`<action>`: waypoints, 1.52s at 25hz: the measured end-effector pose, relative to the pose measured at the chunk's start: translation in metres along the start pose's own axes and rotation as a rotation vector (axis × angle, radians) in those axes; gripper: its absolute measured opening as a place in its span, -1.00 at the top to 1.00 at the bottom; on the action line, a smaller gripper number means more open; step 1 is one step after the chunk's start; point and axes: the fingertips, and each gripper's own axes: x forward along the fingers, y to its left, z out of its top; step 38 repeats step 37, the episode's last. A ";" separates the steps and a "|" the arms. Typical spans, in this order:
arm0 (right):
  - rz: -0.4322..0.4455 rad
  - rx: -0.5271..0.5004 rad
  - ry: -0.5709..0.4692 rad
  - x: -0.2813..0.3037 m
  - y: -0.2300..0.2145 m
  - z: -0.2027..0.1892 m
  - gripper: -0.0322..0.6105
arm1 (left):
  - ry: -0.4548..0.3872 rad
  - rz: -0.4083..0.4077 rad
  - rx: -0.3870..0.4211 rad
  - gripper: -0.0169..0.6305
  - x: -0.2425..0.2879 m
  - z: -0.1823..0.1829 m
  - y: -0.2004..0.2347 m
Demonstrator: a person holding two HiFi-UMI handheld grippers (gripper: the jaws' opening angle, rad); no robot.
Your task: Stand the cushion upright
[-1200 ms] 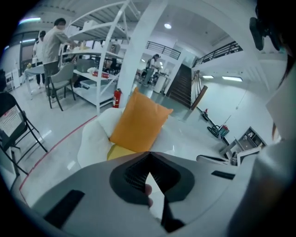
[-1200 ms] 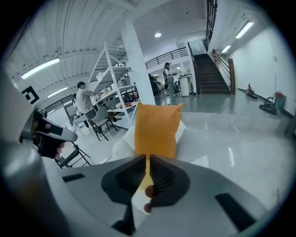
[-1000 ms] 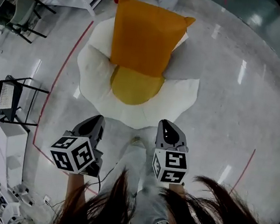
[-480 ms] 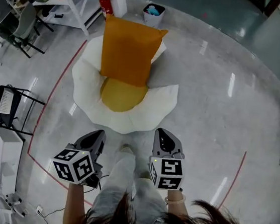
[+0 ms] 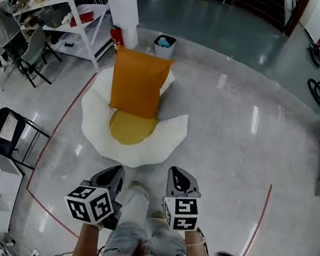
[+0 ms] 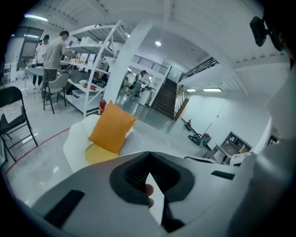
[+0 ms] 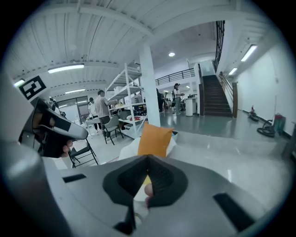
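Observation:
An orange cushion (image 5: 135,83) stands upright against the back of a white egg-shaped floor seat (image 5: 95,116) with a yellow round middle (image 5: 130,128). The cushion (image 6: 112,127) also shows ahead in the left gripper view, and the cushion (image 7: 154,140) in the right gripper view. My left gripper (image 5: 113,177) and right gripper (image 5: 177,177) hang side by side near my legs, well short of the seat. Both are shut with nothing between their jaws.
White shelving (image 5: 69,15), a fire extinguisher (image 5: 114,35) and a small bin (image 5: 164,44) stand behind the seat. A black folding chair (image 5: 6,132) is at the left. Red tape lines (image 5: 64,104) mark the glossy floor. People (image 6: 55,51) stand by the shelves.
Both grippers have drawn back from the seat and risen. The cushion and seat now appear farther off and smaller, and more of the room behind shows.

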 end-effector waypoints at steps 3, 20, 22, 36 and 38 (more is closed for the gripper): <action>0.009 -0.003 -0.038 -0.034 0.008 0.009 0.85 | -0.031 -0.021 -0.009 0.95 -0.024 -0.004 -0.026; -0.012 -0.082 -0.113 -0.132 0.038 0.022 0.85 | -0.106 -0.123 0.039 0.95 -0.116 -0.044 -0.085; -0.003 -0.079 -0.114 -0.135 0.040 0.023 0.85 | -0.099 -0.132 0.022 0.95 -0.118 -0.049 -0.085; -0.004 -0.088 -0.113 -0.140 0.034 0.024 0.85 | -0.094 -0.082 0.029 0.95 -0.127 -0.058 -0.074; -0.005 -0.084 -0.113 -0.139 0.031 0.024 0.85 | -0.089 -0.077 0.027 0.95 -0.126 -0.058 -0.072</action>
